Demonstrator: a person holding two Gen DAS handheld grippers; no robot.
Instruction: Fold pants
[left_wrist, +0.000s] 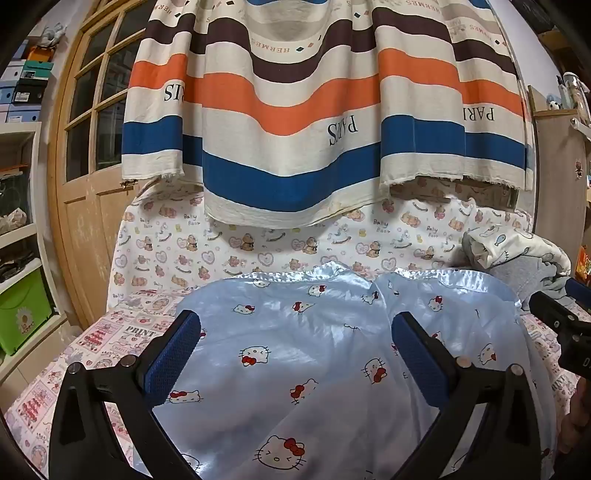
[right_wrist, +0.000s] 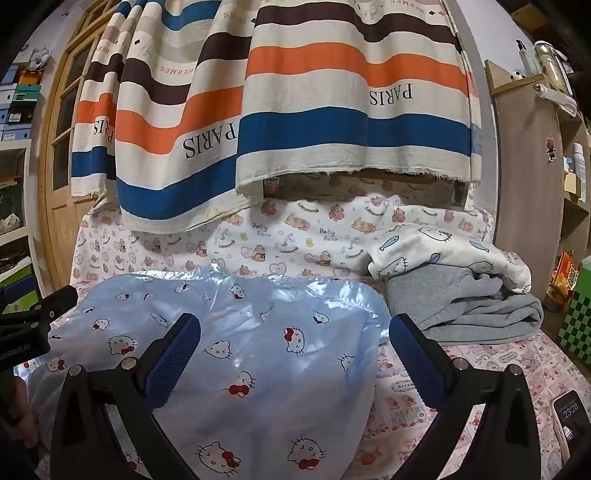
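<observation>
Satin pants (left_wrist: 295, 350) lie spread on the bed (left_wrist: 92, 339) ahead of you, with your left gripper (left_wrist: 295, 354) and right gripper (right_wrist: 291, 354) both released and empty above them. That slick cloth may slide from a shallow pinch, and your right reach could snag the grey pile (right_wrist: 469, 306) just beside the pants.

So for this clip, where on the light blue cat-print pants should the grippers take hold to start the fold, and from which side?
Probably at the far, shiny puckered edge of the pants, one gripper per side. They lie spread flat on the printed sheet, so that raised edge gives the best pinch. The left gripper and right gripper, both open and empty, already face it, so come in low from the near side.
</observation>
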